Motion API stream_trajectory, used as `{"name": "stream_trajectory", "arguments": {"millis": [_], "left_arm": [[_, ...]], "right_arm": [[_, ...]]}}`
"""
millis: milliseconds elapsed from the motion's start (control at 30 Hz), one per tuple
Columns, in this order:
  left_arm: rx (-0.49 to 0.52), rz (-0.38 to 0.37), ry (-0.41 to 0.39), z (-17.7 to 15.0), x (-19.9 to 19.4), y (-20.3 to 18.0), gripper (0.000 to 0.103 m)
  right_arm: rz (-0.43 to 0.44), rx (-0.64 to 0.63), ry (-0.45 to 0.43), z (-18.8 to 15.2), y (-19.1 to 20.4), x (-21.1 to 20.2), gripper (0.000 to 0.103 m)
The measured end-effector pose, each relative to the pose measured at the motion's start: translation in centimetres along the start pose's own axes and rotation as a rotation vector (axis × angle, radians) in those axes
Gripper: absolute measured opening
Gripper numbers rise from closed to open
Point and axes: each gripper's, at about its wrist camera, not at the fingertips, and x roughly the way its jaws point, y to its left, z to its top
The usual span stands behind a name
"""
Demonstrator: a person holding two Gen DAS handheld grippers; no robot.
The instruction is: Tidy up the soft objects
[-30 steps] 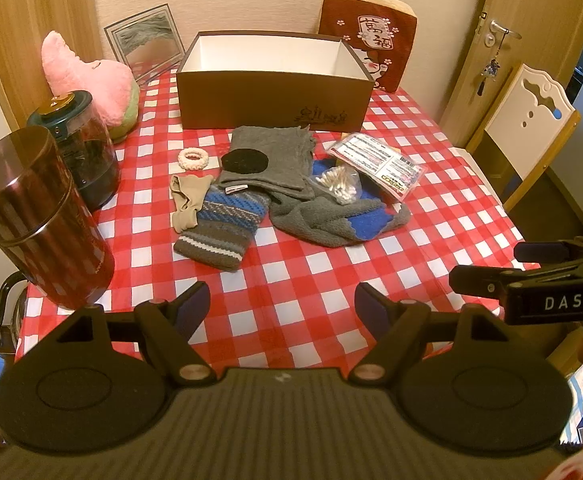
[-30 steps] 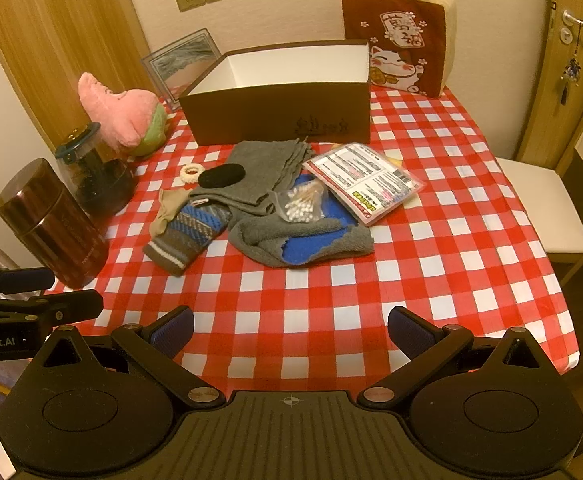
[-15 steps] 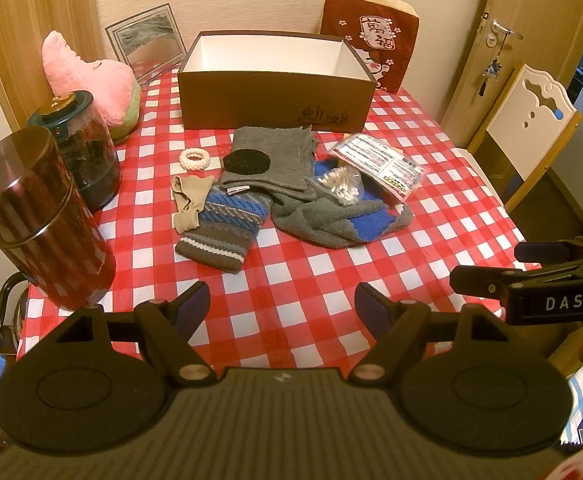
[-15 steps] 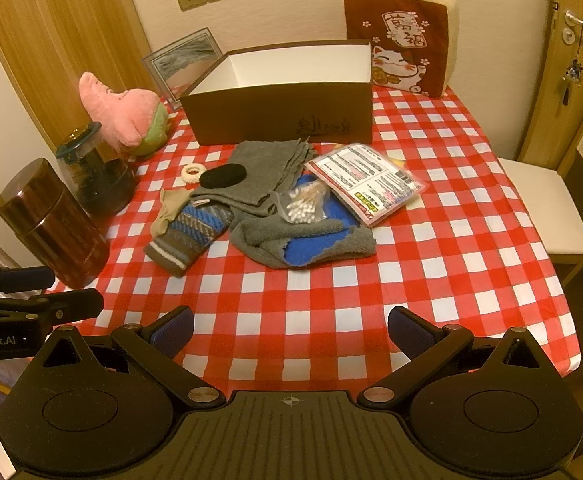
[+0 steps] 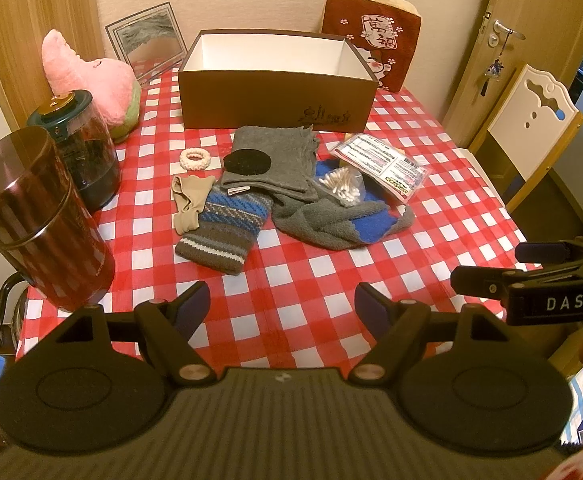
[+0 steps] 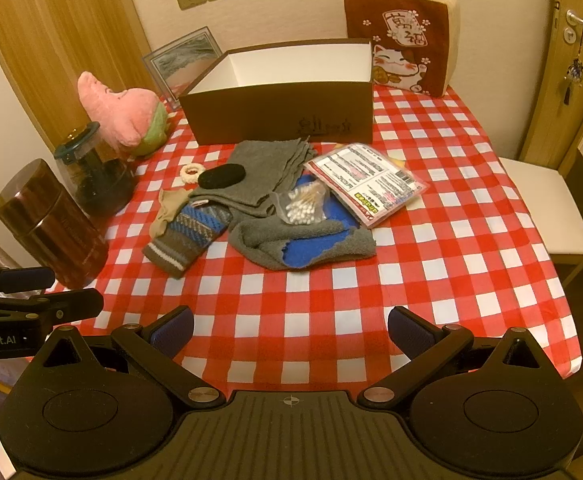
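Observation:
A pile of soft things lies mid-table: a folded grey cloth [image 5: 279, 152] [image 6: 269, 168] with a black round pad [image 5: 248, 161], a striped knit sock [image 5: 227, 228] [image 6: 187, 236], a beige stocking [image 5: 189, 200], a grey-and-blue fuzzy sock [image 5: 343, 224] [image 6: 303, 244] and a pink hair tie [image 5: 194, 159]. An open brown box [image 5: 275, 100] [image 6: 283, 112] stands behind them. My left gripper [image 5: 281, 304] and right gripper [image 6: 289, 330] are both open and empty above the table's near edge.
A bag of cotton swabs [image 5: 341, 186] and a flat printed packet [image 5: 383, 164] lie on the pile. Two dark jars [image 5: 39, 220] stand at the left, with a pink plush [image 5: 91, 76] behind. A red cushion [image 5: 371, 44] leans on the wall. A chair [image 5: 531, 120] stands right.
Both grippers have crept slightly forward toward the table. Nothing on the table has moved.

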Motion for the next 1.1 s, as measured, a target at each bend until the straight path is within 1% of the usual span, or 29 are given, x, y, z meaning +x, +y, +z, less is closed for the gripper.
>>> {"name": "stream_trajectory", "arguments": {"millis": [233, 467, 500, 600, 833, 967, 1100], "left_arm": [[-0.003, 0.002, 0.003, 0.4, 0.0, 0.5, 0.078], [-0.004, 0.002, 0.002, 0.4, 0.2, 0.8, 0.078], [-0.005, 0.005, 0.002, 0.5, 1.0, 0.6, 0.078], [-0.007, 0.009, 0.001, 0.7, 1.5, 0.5, 0.078], [-0.021, 0.035, -0.004, 1.6, 2.3, 0.0, 0.078], [-0.028, 0.065, -0.006, 2.4, 3.0, -0.1, 0.078], [-0.047, 0.078, 0.002, 3.0, 3.9, 0.0, 0.078]], "right_arm": [[0.002, -0.002, 0.001, -0.2, -0.2, -0.1, 0.103], [0.006, -0.002, 0.001, 0.3, 0.2, 0.5, 0.103], [0.007, -0.002, 0.001, 0.3, 0.2, 0.5, 0.103], [0.011, -0.002, -0.004, 0.5, 0.0, 0.8, 0.103], [0.017, -0.011, -0.061, 1.4, -1.3, 0.7, 0.103], [0.028, -0.014, -0.094, 2.4, -2.5, 1.1, 0.103], [0.044, -0.03, -0.124, 3.4, -3.5, 1.6, 0.103]]}}
